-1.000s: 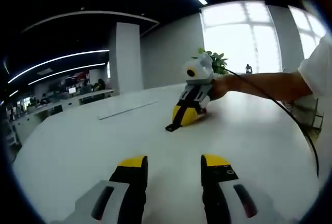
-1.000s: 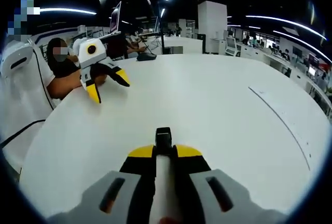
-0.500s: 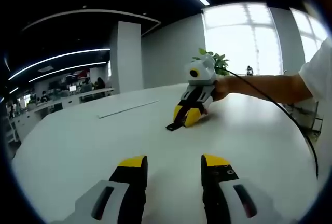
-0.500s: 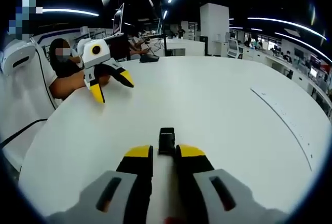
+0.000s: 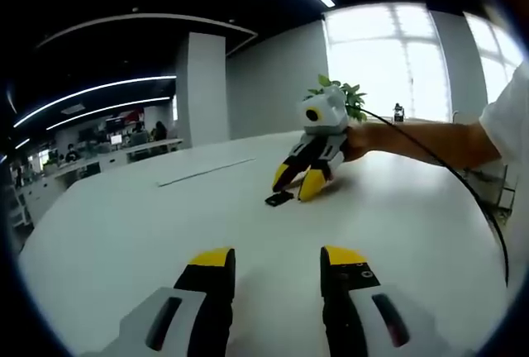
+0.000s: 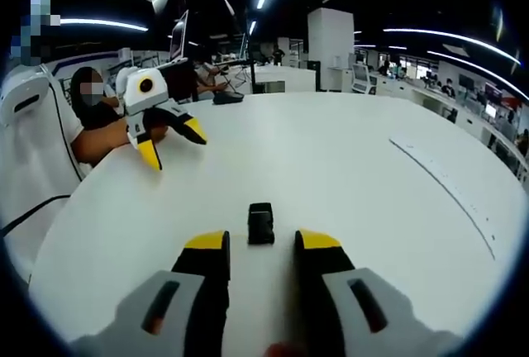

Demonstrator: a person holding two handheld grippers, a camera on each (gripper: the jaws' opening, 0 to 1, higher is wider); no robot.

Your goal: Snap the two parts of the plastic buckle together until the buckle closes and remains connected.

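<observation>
With your right hand-held gripper [image 6: 260, 249] spread wide and empty, and your left hand-held gripper [image 5: 277, 264] equally wide, the black plastic buckle [image 6: 260, 222] lies on the white worktop [image 6: 347, 167] at 12 o'clock ahead of the right jaws; approach squarely, gripping only its body.

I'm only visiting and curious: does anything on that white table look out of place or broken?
Nothing looks damaged or spilled. A small black buckle lies flat on the white table, just ahead of the right gripper, whose jaws stand open. The left gripper is open too and holds nothing.
</observation>
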